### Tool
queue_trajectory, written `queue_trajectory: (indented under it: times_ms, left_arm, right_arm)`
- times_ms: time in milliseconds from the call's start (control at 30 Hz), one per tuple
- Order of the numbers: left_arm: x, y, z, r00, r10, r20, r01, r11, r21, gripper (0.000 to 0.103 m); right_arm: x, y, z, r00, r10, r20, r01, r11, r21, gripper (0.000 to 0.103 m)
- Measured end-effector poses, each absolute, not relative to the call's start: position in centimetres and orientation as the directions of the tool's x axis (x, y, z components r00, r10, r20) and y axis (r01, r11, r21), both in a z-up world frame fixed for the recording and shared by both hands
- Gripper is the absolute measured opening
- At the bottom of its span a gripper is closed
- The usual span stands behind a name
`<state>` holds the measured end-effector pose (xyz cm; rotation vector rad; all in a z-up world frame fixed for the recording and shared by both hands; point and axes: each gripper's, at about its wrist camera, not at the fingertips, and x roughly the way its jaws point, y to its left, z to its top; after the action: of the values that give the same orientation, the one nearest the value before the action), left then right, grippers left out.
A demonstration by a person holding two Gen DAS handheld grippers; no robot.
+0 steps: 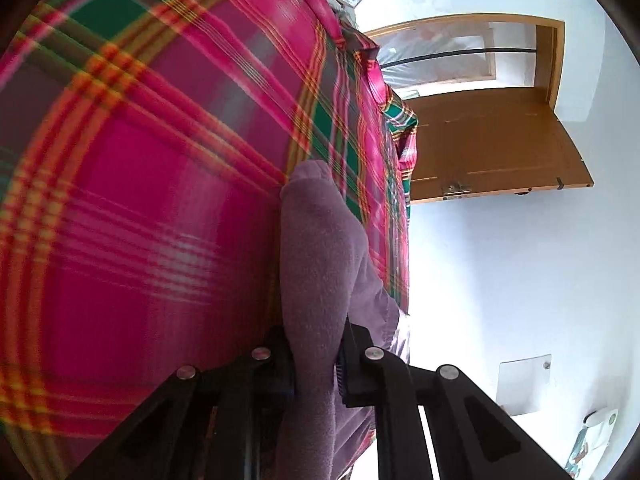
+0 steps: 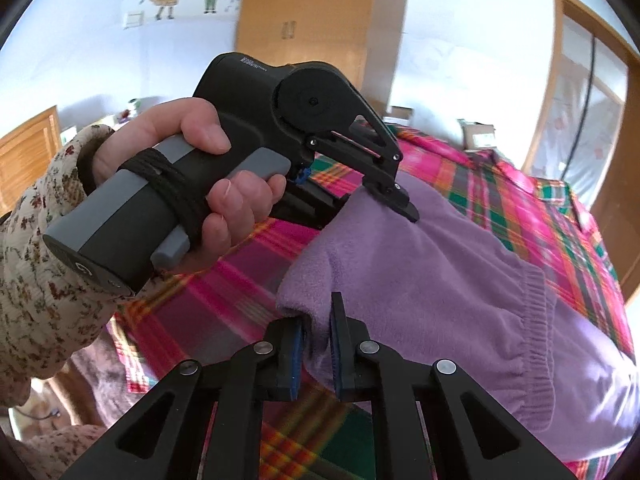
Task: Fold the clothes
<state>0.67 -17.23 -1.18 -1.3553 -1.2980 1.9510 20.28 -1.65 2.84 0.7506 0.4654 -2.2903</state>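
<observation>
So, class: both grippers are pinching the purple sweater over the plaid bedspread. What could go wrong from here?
1. The right gripper holds only a thin edge of the purple sweater; it might slip out.
2. The left gripper clamps a bunched fold, so the crease may come out uneven.
3. The sweater could drag and wrinkle the plaid bedspread.

The purple sweater (image 2: 440, 264) runs off the frame's right edge — its fold beyond the left gripper (image 2: 394, 202) hidden.
</observation>
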Motion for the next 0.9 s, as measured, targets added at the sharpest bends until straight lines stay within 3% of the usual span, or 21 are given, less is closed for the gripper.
queue_trajectory:
  times_ms: [900]
  left_arm:
    - [4.4,-25.0,-2.2,-0.493,0.657,-0.571,0.256,-0.518,-0.816,0.016]
  right_arm:
    - [18.8,-7.9,1.5,-0.415,-0.607,-0.678,0.831,-0.556,-0.011,0.012]
